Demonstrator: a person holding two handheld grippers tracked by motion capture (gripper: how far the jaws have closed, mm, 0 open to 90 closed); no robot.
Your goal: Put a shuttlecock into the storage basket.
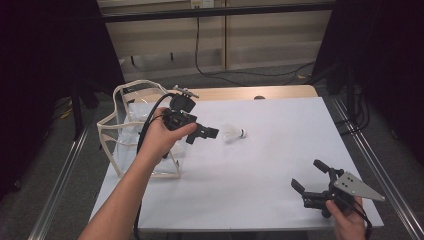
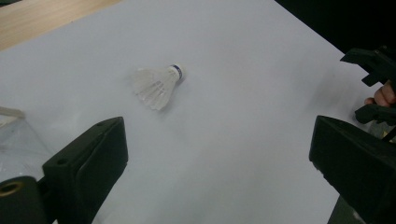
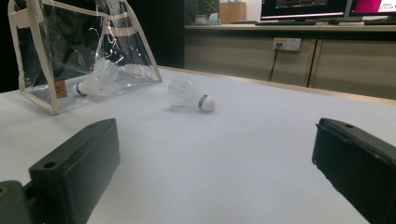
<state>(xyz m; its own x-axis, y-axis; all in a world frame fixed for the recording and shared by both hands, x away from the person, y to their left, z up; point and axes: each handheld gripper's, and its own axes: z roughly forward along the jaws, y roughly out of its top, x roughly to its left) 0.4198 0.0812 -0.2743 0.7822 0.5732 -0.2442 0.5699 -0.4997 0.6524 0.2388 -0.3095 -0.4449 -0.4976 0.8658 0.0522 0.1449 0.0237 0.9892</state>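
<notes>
meanwhile left gripper (image 1: 206, 133) open near shuttlecock (image 1: 233, 133), apart

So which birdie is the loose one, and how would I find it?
Start at the white table, then the clear bag at its left edge. The loose shuttlecock lies on its side just right of the bag, on bare tabletop. Another shuttlecock sits inside the bag; this one is out in the open.
</notes>
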